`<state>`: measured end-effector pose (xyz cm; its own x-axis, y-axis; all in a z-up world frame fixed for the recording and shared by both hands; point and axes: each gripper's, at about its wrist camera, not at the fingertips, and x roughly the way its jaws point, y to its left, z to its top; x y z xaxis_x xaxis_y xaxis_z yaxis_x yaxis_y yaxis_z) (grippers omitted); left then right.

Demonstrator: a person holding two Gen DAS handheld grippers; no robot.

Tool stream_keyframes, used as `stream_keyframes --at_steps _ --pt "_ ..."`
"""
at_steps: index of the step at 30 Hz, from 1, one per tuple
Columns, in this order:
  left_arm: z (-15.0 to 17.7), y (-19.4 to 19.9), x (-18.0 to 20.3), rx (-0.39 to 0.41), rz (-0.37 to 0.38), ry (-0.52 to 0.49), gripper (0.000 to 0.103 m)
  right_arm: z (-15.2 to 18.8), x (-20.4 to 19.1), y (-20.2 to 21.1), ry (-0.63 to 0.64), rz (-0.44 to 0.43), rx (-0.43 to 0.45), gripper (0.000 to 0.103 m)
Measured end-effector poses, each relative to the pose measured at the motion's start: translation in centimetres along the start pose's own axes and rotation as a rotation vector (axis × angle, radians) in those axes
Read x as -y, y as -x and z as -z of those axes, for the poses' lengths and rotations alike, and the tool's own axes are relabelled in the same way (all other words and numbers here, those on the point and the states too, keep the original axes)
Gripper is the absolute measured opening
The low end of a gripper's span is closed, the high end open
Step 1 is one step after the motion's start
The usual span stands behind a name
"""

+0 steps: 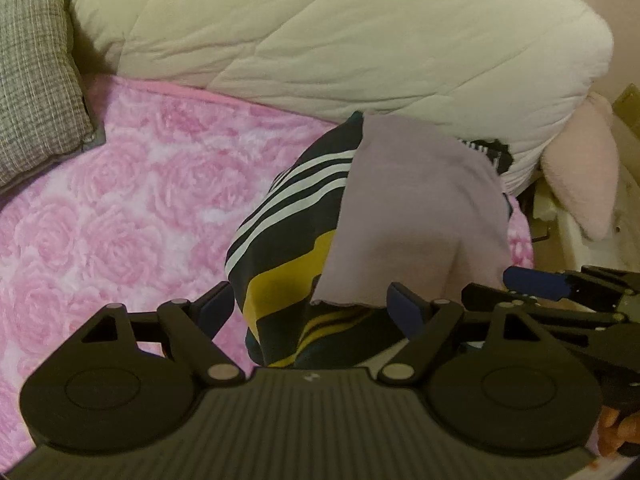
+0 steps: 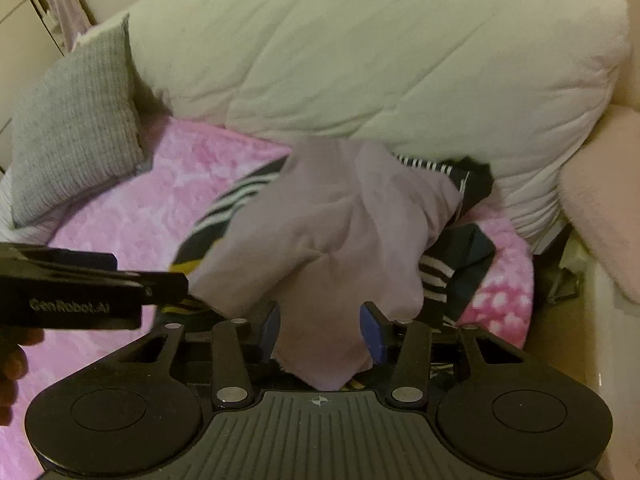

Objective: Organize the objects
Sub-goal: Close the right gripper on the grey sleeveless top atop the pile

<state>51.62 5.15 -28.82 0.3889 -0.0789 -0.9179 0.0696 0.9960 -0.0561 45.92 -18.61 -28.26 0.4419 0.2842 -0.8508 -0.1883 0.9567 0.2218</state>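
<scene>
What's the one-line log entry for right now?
left gripper: open, straddling striped jacket | right gripper: open around lilac cloth, grip unconfirmed | pile on pink rose blanket

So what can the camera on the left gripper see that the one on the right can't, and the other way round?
Only the left view shows the striped garment's broad yellow bands and the left gripper's jaws straddling the clothes. Only the right view shows pale cloth hanging by a cupboard and the right gripper around the lilac cloth's edge. Both show the white duvet, grey cushion and pink rose blanket.
</scene>
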Motion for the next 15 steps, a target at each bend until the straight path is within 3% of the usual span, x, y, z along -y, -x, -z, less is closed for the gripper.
stream_keyframes --at_steps 5,12,15 --pt "-0.2 -1.2 -0.3 -0.017 0.007 0.013 0.080 -0.2 0.3 -2.1 0.001 -0.008 -0.004 0.038" --pt "-0.6 -1.4 -0.6 -0.016 0.007 0.019 0.080 -1.0 -0.5 -2.8 0.070 -0.022 0.028 0.005" --pt "-0.8 -1.0 -1.0 -0.003 0.009 0.026 0.080 -0.9 -1.2 -1.9 0.127 -0.006 0.066 0.002"
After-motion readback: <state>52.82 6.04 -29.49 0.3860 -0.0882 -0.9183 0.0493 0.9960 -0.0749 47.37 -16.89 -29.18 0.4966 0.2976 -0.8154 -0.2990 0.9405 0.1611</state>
